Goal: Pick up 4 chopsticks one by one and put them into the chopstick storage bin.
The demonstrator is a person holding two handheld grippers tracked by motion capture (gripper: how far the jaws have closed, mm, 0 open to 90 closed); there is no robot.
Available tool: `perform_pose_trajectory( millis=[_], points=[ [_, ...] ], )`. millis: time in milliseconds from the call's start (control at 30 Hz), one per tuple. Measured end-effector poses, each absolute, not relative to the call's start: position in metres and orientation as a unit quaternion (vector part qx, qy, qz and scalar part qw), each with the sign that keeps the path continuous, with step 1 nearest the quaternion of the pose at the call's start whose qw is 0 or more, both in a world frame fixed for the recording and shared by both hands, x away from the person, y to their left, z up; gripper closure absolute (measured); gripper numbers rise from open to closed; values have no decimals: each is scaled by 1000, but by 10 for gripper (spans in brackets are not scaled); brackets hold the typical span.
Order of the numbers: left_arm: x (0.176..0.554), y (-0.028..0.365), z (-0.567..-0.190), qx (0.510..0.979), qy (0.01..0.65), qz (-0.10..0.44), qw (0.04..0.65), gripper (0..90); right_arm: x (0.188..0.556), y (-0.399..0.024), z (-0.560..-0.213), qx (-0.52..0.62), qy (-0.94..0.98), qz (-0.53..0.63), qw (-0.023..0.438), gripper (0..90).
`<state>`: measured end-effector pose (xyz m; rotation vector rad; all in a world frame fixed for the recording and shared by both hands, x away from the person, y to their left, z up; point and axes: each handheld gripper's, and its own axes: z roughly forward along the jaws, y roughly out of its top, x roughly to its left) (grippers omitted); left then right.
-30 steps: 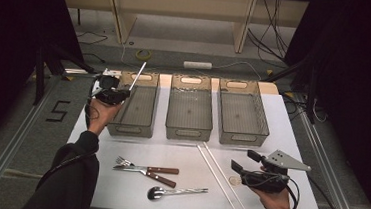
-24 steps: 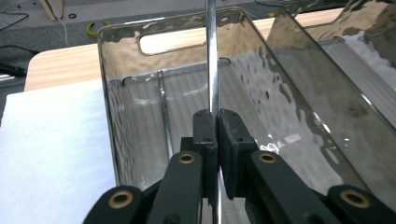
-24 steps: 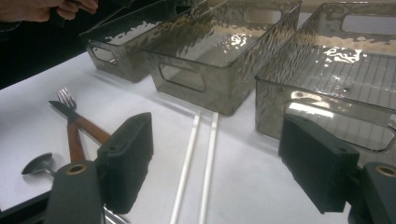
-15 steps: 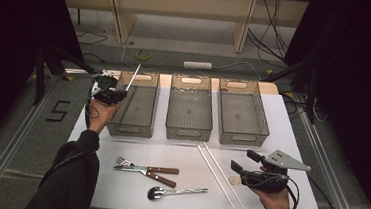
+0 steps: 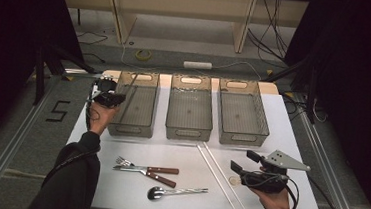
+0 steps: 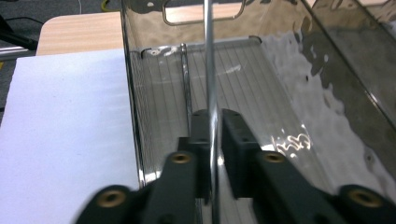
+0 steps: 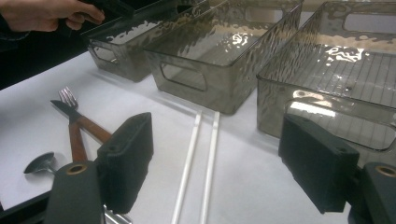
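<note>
Black jaws of the left gripper [image 6: 212, 140] are clenched on a thin silvery rod [image 6: 209, 70], which runs straight up between them into the left bin [image 5: 134, 105]. Smoky, see-through plastic with a ribbed floor and a cut-out handle, that bin holds the rod's far end; its reflection shows on the wall. The middle bin [image 5: 189, 107] and right bin [image 5: 238, 111] hold nothing. The right gripper [image 7: 215, 163] hangs released, jaws wide apart, over two white chopsticks [image 7: 198, 154] lying side by side on the white table [image 5: 301, 143]. Left of them lie a fork [image 5: 125, 162], a wooden-handled knife [image 5: 153, 170] and a spoon [image 5: 174, 192].
</note>
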<state>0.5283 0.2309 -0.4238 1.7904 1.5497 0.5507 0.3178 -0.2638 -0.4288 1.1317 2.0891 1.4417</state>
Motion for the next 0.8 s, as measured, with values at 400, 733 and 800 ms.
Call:
perform_pose_trajectory(
  millis=[400, 733, 800],
  points=[
    [497, 231, -408, 687, 588, 173, 390, 483, 319, -261, -428, 397, 747, 506, 169, 271],
    [451, 216, -392, 704, 541, 174, 426, 298, 326, -246, -424, 381, 795, 451, 138, 272],
    [441, 214, -390, 705, 530, 167, 440, 276, 329, -241, -422, 378, 810, 429, 133, 281]
  ],
)
